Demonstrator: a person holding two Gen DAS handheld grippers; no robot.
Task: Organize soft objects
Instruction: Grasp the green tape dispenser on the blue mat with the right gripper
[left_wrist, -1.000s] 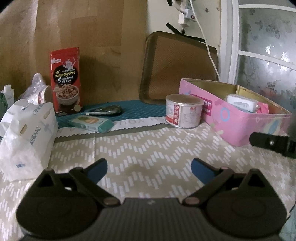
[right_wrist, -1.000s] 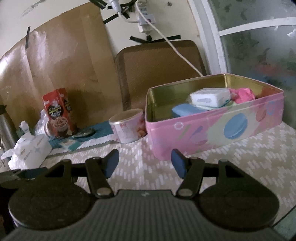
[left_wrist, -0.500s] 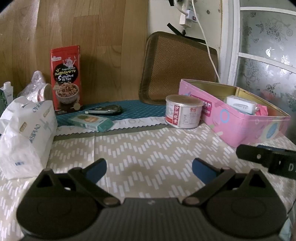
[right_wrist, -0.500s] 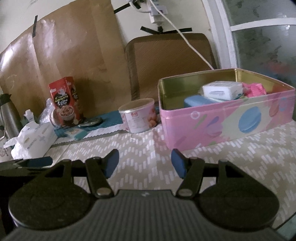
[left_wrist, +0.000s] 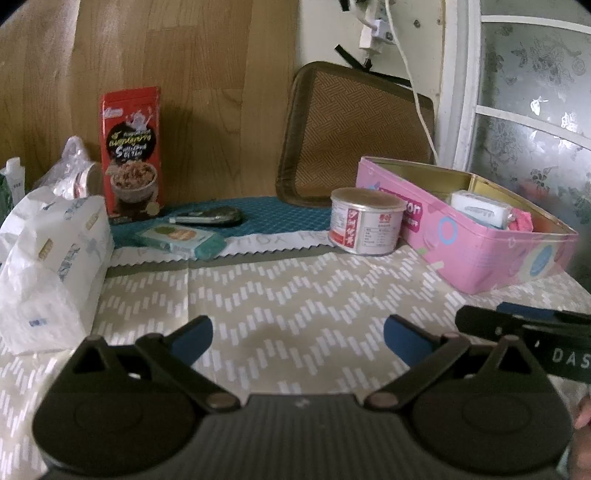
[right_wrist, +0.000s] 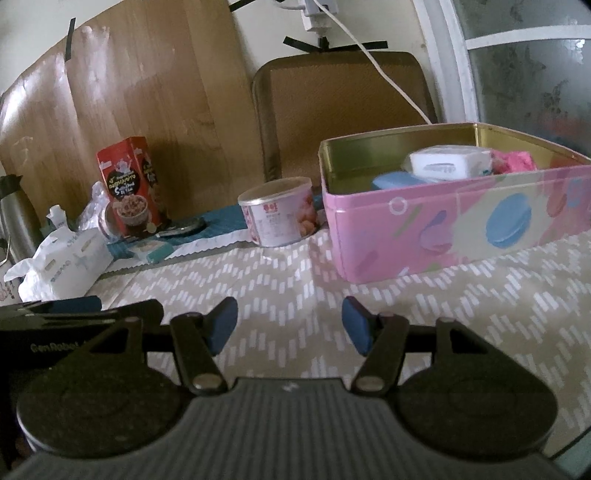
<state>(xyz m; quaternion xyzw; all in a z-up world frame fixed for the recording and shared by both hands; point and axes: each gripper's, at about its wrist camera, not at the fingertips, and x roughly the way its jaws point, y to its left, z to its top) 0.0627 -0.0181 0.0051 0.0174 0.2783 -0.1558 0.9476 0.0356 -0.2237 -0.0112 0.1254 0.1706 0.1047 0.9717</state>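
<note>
Patterned table (left_wrist: 295, 295) holds a pink tin (right_wrist: 461, 229) far right; left claw (left_wrist: 298, 334) and right claw (right_wrist: 290, 325) gape wide, holding nothing.

your soft things sit in two spots. the pink tin (right_wrist: 458, 229) is open, with its lid off, on the right side of the table. inside it you can see a white packet (right_wrist: 448, 164) lying on top, a blue packet (right_wrist: 397, 181) low beside it, and a pink soft thing (right_wrist: 515, 161) tucked at the far end. on the left side, well apart from the tin, your big white tissue pack (left_wrist: 51, 266) lies crumpled on the cloth. a small teal packet (left_wrist: 181, 240) lies flat near it, toward the back.
</note>
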